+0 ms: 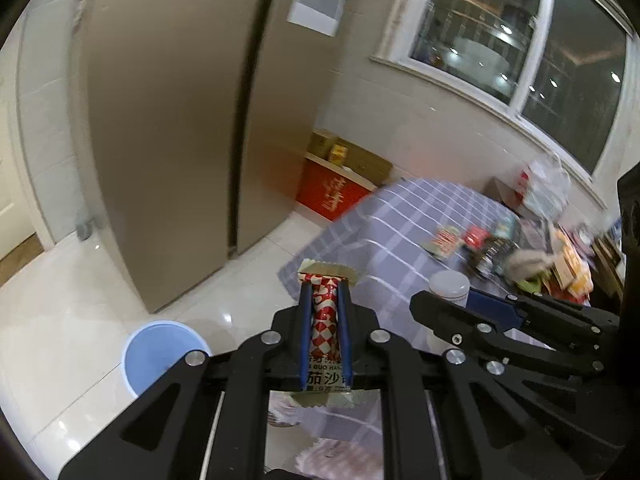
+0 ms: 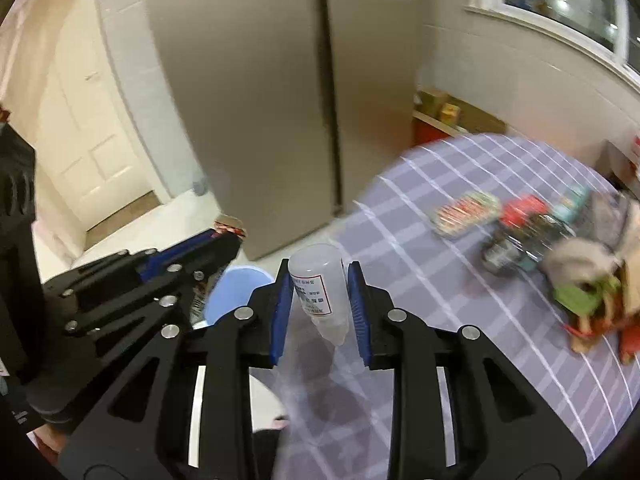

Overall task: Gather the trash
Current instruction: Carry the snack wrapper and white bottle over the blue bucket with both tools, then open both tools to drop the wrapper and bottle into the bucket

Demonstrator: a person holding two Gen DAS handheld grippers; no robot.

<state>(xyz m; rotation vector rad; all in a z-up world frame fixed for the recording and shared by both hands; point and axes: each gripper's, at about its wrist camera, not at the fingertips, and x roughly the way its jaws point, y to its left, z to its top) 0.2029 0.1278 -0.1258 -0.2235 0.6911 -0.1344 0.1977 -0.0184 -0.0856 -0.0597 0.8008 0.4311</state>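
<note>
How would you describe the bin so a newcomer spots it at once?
Start at the tall beige fridge. On the white tiled floor in front of it, beside the checked table, stands the bin. It is a round, pale blue bucket, the only blue thing on the floor.

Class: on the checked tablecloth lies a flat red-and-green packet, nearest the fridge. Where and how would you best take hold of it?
Grip the flat packet by its near long edge, coming low from the bare cloth on the fridge side. It lies flat and thin, and clutter crowds its other side.

The litter heap point(image 2: 592, 280) at three o'clock on the bench point(image 2: 460, 176) was too blurred to identify. The left tool point(image 2: 224, 240) hid part of the blue bin point(image 2: 236, 292).
</note>
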